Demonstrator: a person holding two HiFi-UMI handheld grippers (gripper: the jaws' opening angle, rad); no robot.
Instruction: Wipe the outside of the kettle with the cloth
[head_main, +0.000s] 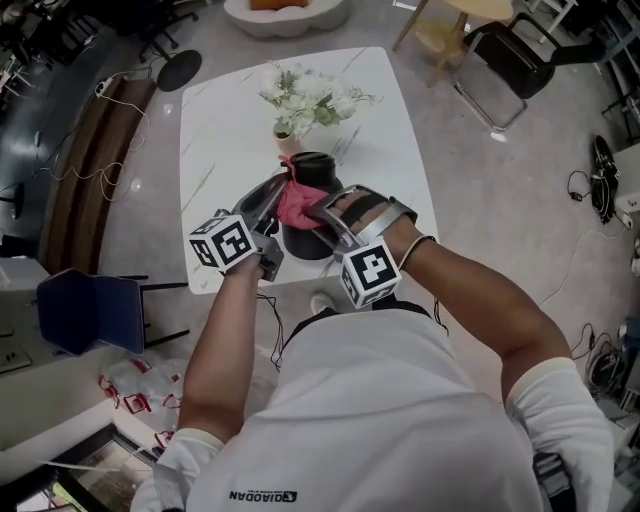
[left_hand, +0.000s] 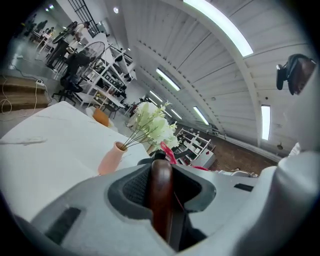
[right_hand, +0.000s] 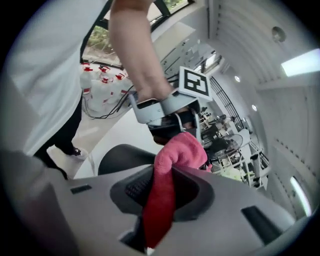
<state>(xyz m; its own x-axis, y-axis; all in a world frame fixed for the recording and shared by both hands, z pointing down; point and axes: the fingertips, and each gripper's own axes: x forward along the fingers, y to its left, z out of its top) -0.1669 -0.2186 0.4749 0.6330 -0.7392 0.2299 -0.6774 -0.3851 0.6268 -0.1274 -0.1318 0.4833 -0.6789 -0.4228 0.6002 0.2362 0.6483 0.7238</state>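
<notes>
Kettle (head_main: 306, 244), black and rounded, stands close to the near edge of the white marble counter (head_main: 215, 130), just in front of the person's chest. Its brown wooden handle (left_hand: 161, 192) is clenched between the jaws of the left gripper (head_main: 268, 208), which reaches in from the kettle's left. The pink cloth (head_main: 300, 204) lies bunched on the kettle's top and upper side, and the jaws of the right gripper (head_main: 326, 216) are pinched on it from the kettle's right; in the right gripper view the cloth (right_hand: 167, 185) runs straight down between the pads.

Just behind the kettle is a small pink vase (head_main: 283, 134) of white flowers (head_main: 315, 98). Bare counter lies to the kettle's left and beyond the flowers, with little surface between the kettle and the near edge. Off the counter, left of the kettle, a blue chair (head_main: 85, 310) stands on the floor; a folding chair (head_main: 500, 60) sits well beyond the kettle to the right.

The back of the person's white shirt (head_main: 380, 420) reads "QIAODAN" (head_main: 262, 495). Each gripper carries a cube of black-and-white square markers.
</notes>
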